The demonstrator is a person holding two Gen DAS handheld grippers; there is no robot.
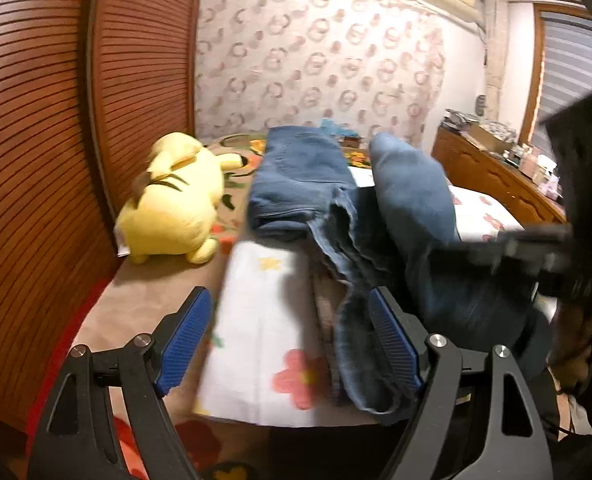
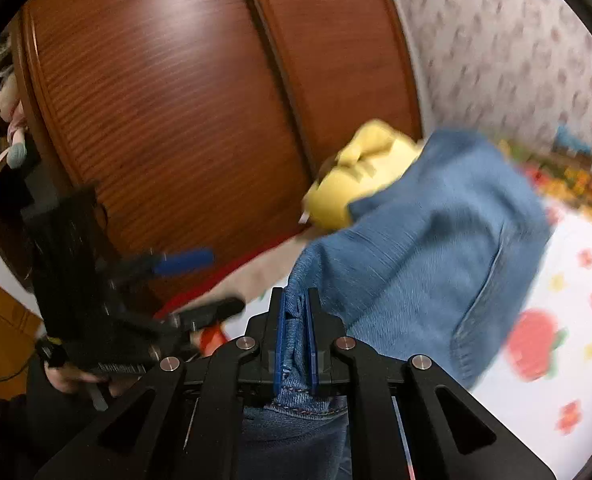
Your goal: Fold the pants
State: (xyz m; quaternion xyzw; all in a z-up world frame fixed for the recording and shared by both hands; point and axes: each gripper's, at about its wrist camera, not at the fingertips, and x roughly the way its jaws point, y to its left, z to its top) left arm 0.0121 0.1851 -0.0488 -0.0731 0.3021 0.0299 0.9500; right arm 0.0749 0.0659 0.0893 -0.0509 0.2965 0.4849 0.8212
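Blue denim pants (image 1: 307, 184) lie on the bed, one part flat toward the far end and one leg lifted at the right. My left gripper (image 1: 288, 340) is open and empty over the floral sheet, with the hanging leg hem against its right finger (image 1: 393, 344). My right gripper (image 2: 296, 332) is shut on the pants (image 2: 427, 256) and holds the denim bunched between its blue pads, lifted above the bed. The left gripper (image 2: 192, 280) also shows in the right wrist view, open, at the left. The right gripper's body (image 1: 535, 248) shows blurred at the right of the left wrist view.
A yellow plush toy (image 1: 176, 200) lies on the bed near the brown slatted wardrobe doors (image 1: 56, 160). The white floral sheet (image 1: 264, 320) covers the near bed. A wooden dresser (image 1: 495, 172) with clutter stands at the right. A patterned wall is behind.
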